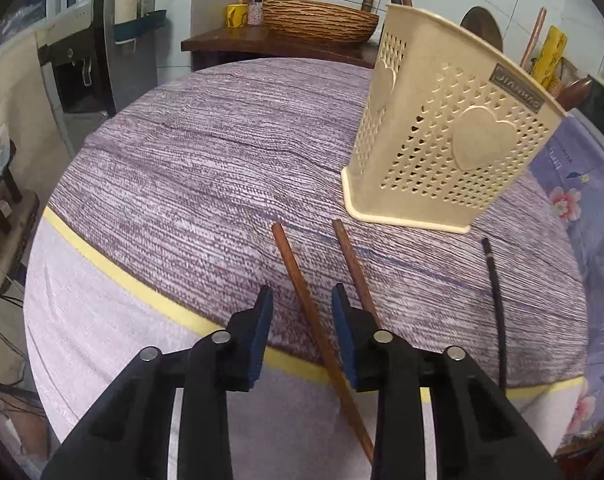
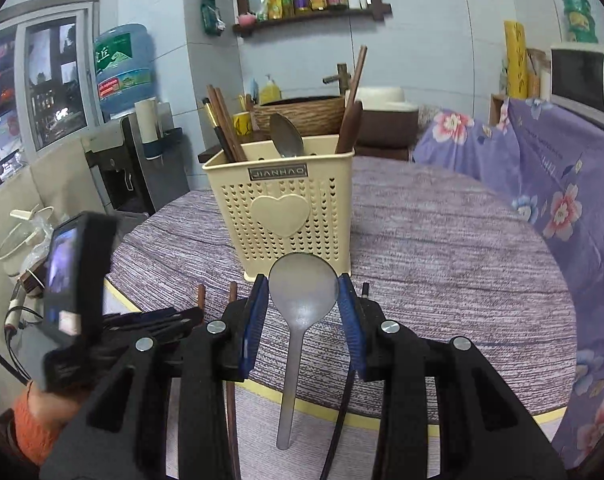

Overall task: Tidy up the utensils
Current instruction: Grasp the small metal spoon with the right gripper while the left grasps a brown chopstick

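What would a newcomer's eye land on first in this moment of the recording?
Probably the metal spoon, its bowl clamped between the right tongs in front of the cream heart-pattern utensil holder. Next, the brown chopstick running between the left tongs on the purple tablecloth, with another chopstick and a black one alongside.

matt grey metal spoon (image 2: 303, 296), cream perforated plastic holder (image 2: 280, 208), 2 brown wooden chopsticks (image 1: 302, 296), coarse woven purple cloth (image 1: 206, 160), black plastic gripper (image 2: 303, 304) with blue pads (image 2: 255, 320)
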`<state>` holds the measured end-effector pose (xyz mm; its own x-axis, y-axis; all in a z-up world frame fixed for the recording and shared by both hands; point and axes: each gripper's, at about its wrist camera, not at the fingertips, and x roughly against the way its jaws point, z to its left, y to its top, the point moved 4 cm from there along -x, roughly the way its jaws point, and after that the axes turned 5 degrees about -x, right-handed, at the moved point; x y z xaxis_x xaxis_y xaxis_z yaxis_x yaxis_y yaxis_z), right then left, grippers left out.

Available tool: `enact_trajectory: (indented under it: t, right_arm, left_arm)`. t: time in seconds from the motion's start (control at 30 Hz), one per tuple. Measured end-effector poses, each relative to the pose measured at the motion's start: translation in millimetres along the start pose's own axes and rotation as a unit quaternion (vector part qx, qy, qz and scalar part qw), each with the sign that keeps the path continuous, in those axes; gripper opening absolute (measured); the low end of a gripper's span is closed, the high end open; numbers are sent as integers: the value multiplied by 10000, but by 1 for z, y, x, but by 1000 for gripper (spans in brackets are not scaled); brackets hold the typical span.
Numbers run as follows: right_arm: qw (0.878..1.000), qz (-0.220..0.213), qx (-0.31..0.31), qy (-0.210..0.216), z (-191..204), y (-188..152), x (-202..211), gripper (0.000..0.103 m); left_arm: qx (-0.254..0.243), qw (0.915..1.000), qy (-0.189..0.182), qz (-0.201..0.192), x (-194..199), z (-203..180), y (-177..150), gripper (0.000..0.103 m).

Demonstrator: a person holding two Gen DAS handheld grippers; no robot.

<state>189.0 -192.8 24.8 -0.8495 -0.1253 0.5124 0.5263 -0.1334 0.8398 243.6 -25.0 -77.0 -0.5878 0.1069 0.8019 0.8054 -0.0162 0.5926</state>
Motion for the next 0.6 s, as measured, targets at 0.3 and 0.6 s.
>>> enact_trajectory:
  t: [0.3, 0.6]
  right_arm:
    - [9998, -64, 70, 152, 4, -6, 9, 36]
    - [9997, -39, -39, 234, -5, -8, 10, 36]
  left_arm:
    - [214, 9983, 518, 128, -18, -5, 3, 16]
    - [224, 9969, 746, 97, -20, -9, 6, 9]
